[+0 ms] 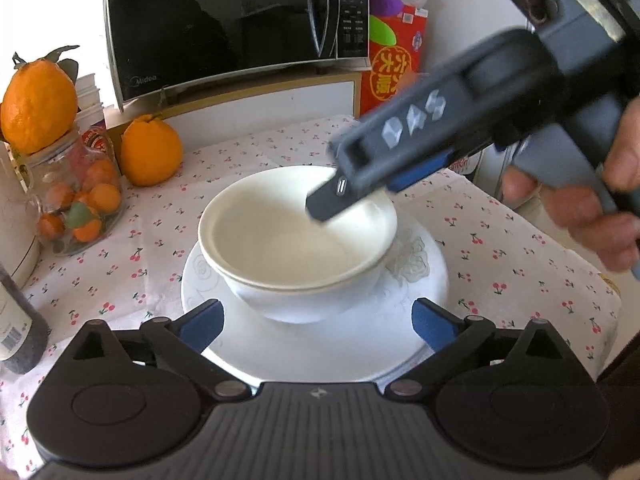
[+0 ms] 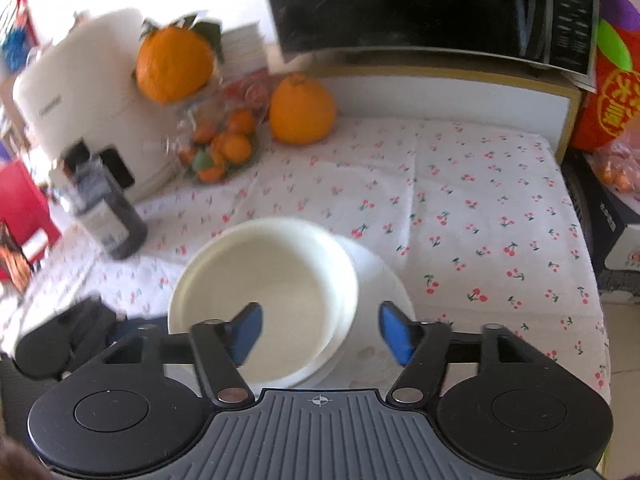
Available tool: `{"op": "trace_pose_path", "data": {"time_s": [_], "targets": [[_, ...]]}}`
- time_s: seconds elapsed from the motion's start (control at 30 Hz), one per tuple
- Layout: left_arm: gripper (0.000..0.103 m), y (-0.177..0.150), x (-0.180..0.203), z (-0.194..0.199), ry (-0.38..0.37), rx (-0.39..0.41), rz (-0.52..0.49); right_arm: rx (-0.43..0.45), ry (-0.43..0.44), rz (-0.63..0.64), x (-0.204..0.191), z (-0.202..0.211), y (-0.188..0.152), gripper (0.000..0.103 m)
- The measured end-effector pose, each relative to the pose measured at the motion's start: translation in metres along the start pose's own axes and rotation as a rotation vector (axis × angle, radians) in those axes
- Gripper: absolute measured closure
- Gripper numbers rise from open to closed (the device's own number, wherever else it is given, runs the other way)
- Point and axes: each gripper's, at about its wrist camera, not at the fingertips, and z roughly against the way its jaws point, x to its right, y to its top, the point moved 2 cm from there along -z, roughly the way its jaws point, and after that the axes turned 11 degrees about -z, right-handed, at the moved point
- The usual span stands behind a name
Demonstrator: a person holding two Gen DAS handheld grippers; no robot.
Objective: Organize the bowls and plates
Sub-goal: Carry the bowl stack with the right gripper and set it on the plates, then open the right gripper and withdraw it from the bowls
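Observation:
A cream bowl (image 1: 288,232) sits nested in a white bowl (image 1: 304,300), and both stand on a white plate (image 1: 420,280) with an embossed flower pattern. My left gripper (image 1: 316,326) is open and empty, its blue pads low at the plate's near side. My right gripper (image 2: 320,330) is open and empty, hovering over the bowls' right rim. In the left wrist view the right gripper's fingers (image 1: 340,196) reach over the cream bowl. The cream bowl (image 2: 260,288) and the plate (image 2: 384,280) also show in the right wrist view.
The table has a cherry-print cloth (image 1: 500,248). A glass jar of small oranges (image 1: 76,200) with a large orange (image 1: 38,106) on top, another orange (image 1: 150,152), a dark bottle (image 2: 106,216), a white appliance (image 2: 72,96) and a microwave (image 1: 236,20) stand around the back and left.

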Motion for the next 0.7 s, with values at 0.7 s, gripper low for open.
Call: {"op": "trace_pose_path", "data": {"time_s": [0.7], "targets": [[0.0,0.0,-0.013,0.061,0.136,-0.177,0.272,-0.04,-0.154,-0.231,0.034,0.075,-0.037,0.007]]}}
